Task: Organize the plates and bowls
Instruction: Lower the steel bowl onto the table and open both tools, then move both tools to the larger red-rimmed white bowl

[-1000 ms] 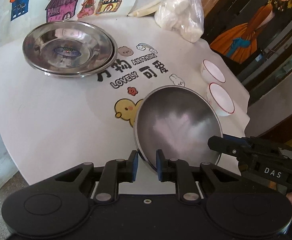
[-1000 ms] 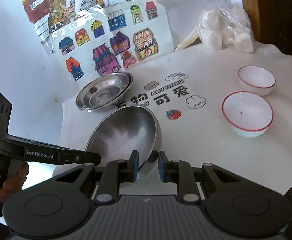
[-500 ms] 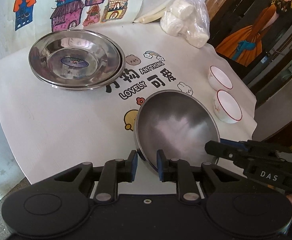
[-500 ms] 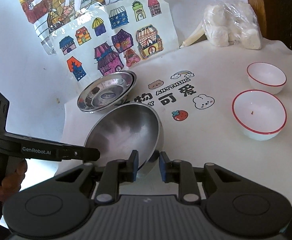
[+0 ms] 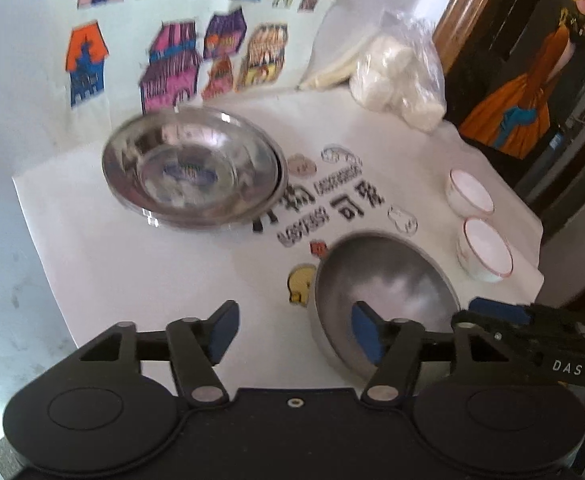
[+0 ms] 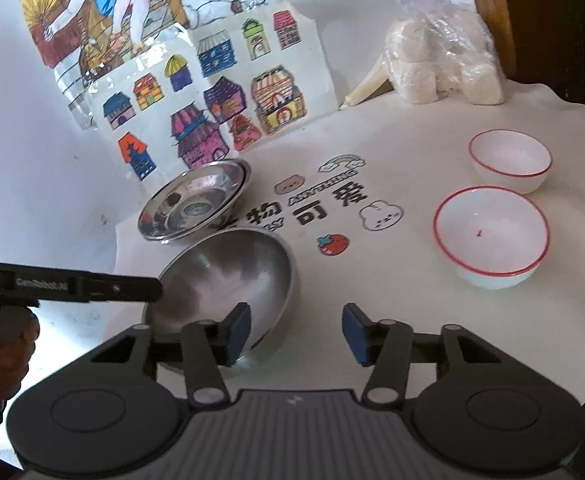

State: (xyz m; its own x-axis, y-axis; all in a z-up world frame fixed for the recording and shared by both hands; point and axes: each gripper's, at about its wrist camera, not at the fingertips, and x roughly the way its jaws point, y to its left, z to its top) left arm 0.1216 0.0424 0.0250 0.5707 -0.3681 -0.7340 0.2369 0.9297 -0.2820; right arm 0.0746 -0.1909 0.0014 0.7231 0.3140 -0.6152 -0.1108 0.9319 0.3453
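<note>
A steel bowl (image 5: 384, 292) (image 6: 228, 268) rests on the white printed cloth (image 5: 140, 264). My left gripper (image 5: 295, 334) straddles its near-left rim with its jaws opening, one blue pad inside the bowl, one outside, neither pressing. My right gripper (image 6: 296, 334) straddles the near-right rim the same way, jaws opening, pads off the metal. Stacked steel plates (image 5: 192, 172) (image 6: 196, 204) sit at the back left by the wall. Two white red-rimmed bowls (image 5: 486, 250) (image 6: 492, 236) stand side by side at the right.
A clear bag of white rolls (image 5: 400, 76) (image 6: 440, 64) lies at the back right. Coloured house drawings (image 6: 212, 112) hang on the wall behind the plates. The cloth's edge (image 5: 532, 240) drops off just beyond the white bowls. A hand (image 6: 8, 344) holds the left gripper.
Both grippers were shut on the steel bowl's rim and have opened, letting it go. The bowl, tilted before, now sits lower on the cloth. The left view has tilted up.
</note>
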